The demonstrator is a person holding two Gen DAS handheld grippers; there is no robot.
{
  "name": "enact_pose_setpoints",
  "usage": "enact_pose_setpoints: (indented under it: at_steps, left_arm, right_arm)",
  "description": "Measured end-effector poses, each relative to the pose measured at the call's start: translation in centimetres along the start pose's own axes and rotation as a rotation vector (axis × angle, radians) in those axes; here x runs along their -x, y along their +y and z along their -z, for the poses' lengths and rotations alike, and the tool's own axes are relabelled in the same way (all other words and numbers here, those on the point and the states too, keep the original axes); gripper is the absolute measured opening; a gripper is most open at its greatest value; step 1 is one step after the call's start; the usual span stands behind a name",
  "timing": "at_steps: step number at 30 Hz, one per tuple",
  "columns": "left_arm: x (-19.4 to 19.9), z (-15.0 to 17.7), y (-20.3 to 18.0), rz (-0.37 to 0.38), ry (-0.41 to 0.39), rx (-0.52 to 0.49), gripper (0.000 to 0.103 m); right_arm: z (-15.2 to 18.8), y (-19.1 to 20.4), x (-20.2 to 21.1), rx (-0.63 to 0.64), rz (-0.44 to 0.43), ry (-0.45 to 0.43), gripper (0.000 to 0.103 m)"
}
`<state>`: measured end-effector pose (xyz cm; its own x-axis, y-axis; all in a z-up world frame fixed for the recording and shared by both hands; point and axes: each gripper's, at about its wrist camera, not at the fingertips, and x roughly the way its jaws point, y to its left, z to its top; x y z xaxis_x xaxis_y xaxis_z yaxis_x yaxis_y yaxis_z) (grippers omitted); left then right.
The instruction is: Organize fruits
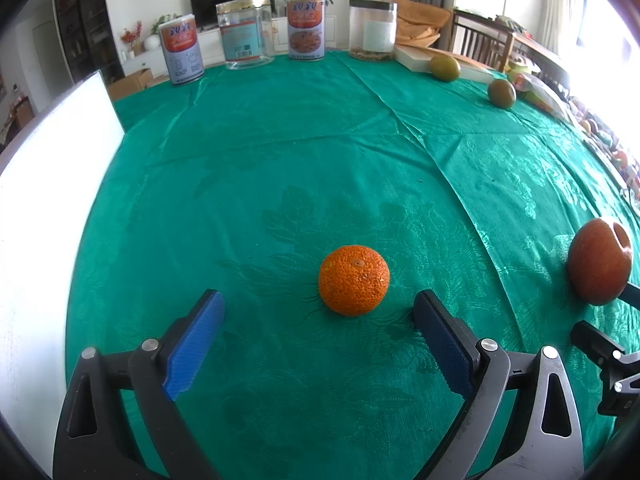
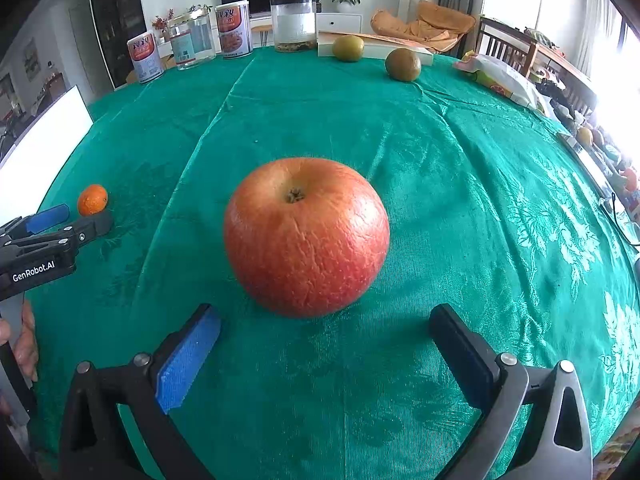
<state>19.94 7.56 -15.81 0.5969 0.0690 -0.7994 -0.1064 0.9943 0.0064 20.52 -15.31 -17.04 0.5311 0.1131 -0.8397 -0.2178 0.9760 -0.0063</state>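
Green satin tablecloth (image 1: pixel 280 152), leaf-patterned and creased, covers the whole work surface. The small, pebbly-skinned orange mandarin (image 1: pixel 354 280) sits on it just ahead of the left gripper (image 1: pixel 318 308), slightly toward one o'clock of the gap; the jaws are spread wide, neither pad touching the fruit. The large red apple with wrinkled skin (image 2: pixel 306 236) rests stem-up directly at twelve o'clock of the right gripper (image 2: pixel 324 320), whose jaws are likewise spread wide and empty, tips just short of the fruit. In the left wrist view the apple lies at three o'clock of the mandarin, well apart. Two round green-brown fruits (image 2: pixel 403 65) lie near the far edge at about one o'clock, beside a flat white box (image 2: pixel 376 50). Tins and clear jars (image 1: pixel 245 34) stand in a row along the far edge at eleven to twelve o'clock. A white board (image 1: pixel 52 184) stands at nine o'clock.

Judgement: the step in hand is the approach for pick-up, both fruits ungrasped. Next, each gripper needs to advance until its fruit sits between the pads, the left one correcting slightly rightward, then close gently; the apple nearly fills the opening, so centring matters. Both fruits may roll if nudged.
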Motion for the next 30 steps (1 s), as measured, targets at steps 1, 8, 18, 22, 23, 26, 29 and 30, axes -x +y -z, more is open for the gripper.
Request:
enact_pose_setpoints:
  at_steps: [1, 8, 18, 22, 23, 26, 29, 30]
  left_arm:
    - [0.0, 0.0, 0.0, 0.000, 0.000, 0.000, 0.097]
    - [0.0, 0.0, 0.0, 0.000, 0.000, 0.000, 0.097]
    - [0.0, 0.0, 0.1, -0.001, 0.000, 0.000, 0.097]
    - [0.0, 0.0, 0.1, -0.001, 0.000, 0.000, 0.097]
    - [0.0, 0.0, 0.1, 0.000, 0.001, 0.001, 0.097]
    - [0.2, 0.0, 0.4, 0.050, 0.021, -0.015, 0.097]
    - [1.3, 0.3, 2.2, 0.190, 0.066, 0.035, 0.097]
    - [1.7, 0.5, 3.0, 0.228, 0.065, 0.070, 0.097]
  right_arm:
    - [0.0, 0.0, 0.0, 0.000, 0.000, 0.000, 0.103]
    - [0.0, 0.0, 0.0, 0.000, 0.000, 0.000, 0.103]
    - [0.0, 0.0, 0.0, 0.000, 0.001, -0.001, 0.103]
    - [0.0, 0.0, 0.0, 0.000, 0.001, -0.001, 0.103]
    - [0.0, 0.0, 0.0, -0.001, 0.001, -0.001, 0.103]
    - [0.0, 0.0, 0.0, -0.001, 0.000, 0.000, 0.103]
    - [0.1, 0.0, 0.1, -0.009, 0.001, 0.004, 0.103]
    - [0.1, 0.0, 0.1, -0.010, 0.001, 0.006, 0.103]
